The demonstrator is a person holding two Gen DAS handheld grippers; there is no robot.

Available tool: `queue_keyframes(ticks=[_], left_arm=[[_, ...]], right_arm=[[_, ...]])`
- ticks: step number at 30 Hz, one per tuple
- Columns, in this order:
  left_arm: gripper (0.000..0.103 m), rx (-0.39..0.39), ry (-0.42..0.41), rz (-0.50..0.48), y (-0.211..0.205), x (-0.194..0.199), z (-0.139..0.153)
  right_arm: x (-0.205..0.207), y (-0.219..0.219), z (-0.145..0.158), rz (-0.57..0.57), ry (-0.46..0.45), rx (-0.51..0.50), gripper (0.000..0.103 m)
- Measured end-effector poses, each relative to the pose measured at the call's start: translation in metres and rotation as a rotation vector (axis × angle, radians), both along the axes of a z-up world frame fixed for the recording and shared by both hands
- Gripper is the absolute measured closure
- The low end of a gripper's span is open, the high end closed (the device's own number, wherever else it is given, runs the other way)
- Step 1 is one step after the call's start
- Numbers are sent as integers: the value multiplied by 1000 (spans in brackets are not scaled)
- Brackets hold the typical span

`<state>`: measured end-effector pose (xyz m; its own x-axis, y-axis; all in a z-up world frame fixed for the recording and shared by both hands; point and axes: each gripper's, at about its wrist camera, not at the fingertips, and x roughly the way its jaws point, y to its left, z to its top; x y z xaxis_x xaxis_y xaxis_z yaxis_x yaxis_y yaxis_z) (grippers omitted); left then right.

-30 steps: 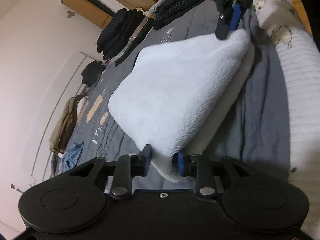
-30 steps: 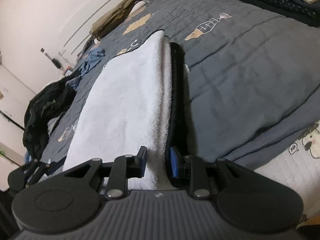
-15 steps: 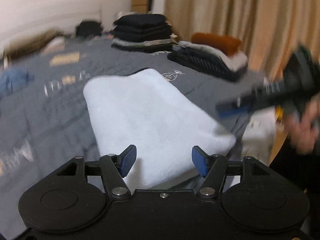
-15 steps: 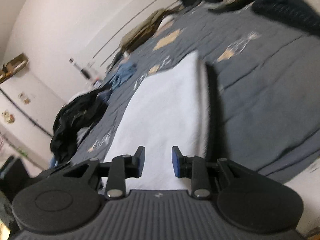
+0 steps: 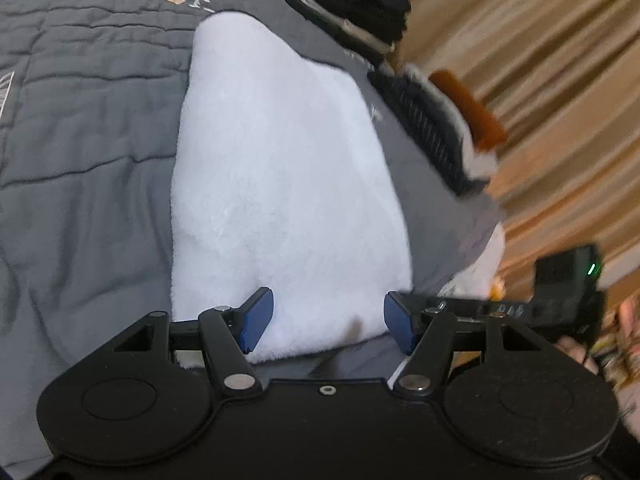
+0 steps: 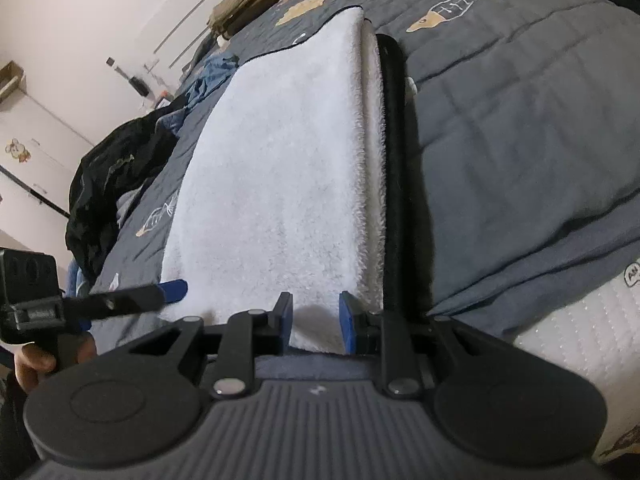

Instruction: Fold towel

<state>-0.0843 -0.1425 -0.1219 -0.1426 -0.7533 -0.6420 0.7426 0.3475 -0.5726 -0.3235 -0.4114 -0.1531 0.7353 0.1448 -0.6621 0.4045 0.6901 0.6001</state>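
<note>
White plush towel (image 6: 280, 168) lies folded on the grey quilt (image 6: 520, 140). My left gripper (image 5: 328, 322) has just opened, empty; my right gripper (image 6: 316, 318) clamps the near edge. I'd release cleanly, then smooth.

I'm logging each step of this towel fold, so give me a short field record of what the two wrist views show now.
towel: white towel, folded, lying flat on the grey quilt
left gripper: jaws wide apart after just opening, pads clear of the towel's near edge, nothing held
right gripper: jaws narrow, set around the towel's near edge; grip not clear
towel edge: a dark band runs along one side in the right wrist view
surroundings: stacked dark clothes beyond the towel, tan curtain behind them
</note>
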Motion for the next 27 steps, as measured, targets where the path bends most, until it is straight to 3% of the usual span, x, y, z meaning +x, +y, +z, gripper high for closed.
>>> queue_keyframes(ticks=[3, 8, 11, 18, 21, 27], left_arm=[[42, -35, -1, 10, 5, -1, 10], [39, -171, -1, 57, 16, 5, 33], [38, -210, 0, 88, 17, 8, 40], [37, -204, -10, 142, 14, 16, 43], [37, -199, -12, 158, 14, 19, 42], [36, -202, -5, 168, 12, 24, 43]], right_arm=[[-4, -4, 8, -21, -15, 7, 78], [-8, -16, 37, -73, -158, 4, 74], [6, -25, 51, -71, -190, 0, 73], [61, -49, 67, -49, -144, -103, 66], [76, -65, 58, -66, -98, -155, 66], [86, -93, 45, -124, -94, -183, 66]])
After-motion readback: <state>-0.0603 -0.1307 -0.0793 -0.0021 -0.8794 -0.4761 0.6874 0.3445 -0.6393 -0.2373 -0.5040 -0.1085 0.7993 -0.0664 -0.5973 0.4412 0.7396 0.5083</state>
